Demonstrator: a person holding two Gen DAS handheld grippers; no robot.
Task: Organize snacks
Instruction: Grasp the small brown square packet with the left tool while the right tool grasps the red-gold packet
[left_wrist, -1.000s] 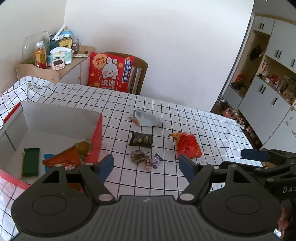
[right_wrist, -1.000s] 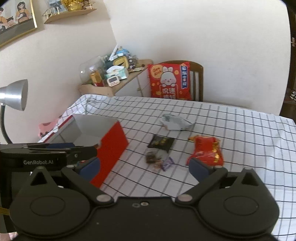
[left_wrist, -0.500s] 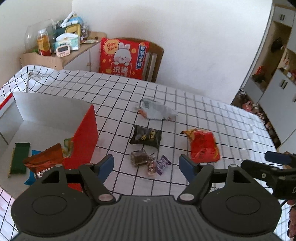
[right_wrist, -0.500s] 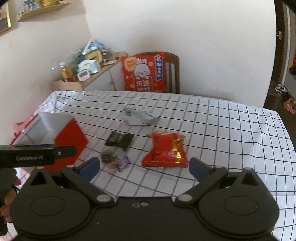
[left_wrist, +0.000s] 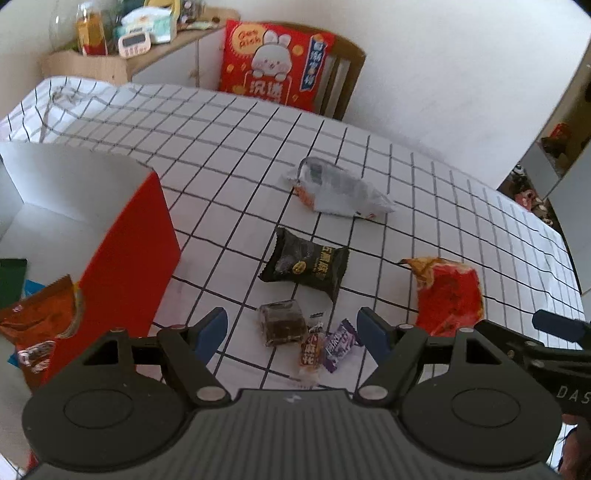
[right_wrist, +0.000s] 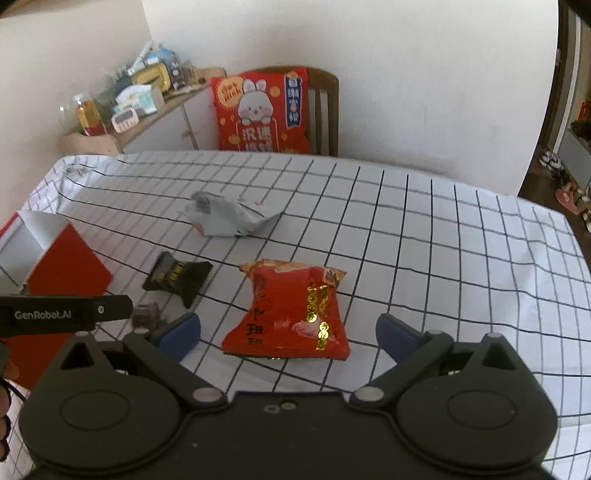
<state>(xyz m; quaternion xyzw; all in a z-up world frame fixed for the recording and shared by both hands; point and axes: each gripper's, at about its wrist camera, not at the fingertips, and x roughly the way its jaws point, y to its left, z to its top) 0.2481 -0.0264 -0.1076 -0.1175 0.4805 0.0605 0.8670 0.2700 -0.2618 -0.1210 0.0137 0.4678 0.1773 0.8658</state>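
Both views have dropped closer to the table (left_wrist: 229, 122) since a second ago, so the loose snacks now fill more of each picture, and the red packet has slid from off to one side to straight ahead of the right gripper (right_wrist: 288, 334); the checked cloth holds five or six snacks still outside the red box (left_wrist: 125, 266), which already contains an orange bag (left_wrist: 40, 314) and a green bar (left_wrist: 11, 280); the red packet (right_wrist: 291, 310) lies flat between that gripper's open, empty jaws; the left gripper (left_wrist: 291, 330), jaws also apart and empty, hangs over the small brown sweet (left_wrist: 282, 321) and two little candies (left_wrist: 325, 349), with the black packet (left_wrist: 306, 267) and silver bag (left_wrist: 340, 188) farther off; this looks like the reach-in step; next, each gripper should probably lower and close on its snack, then carry it to the box.
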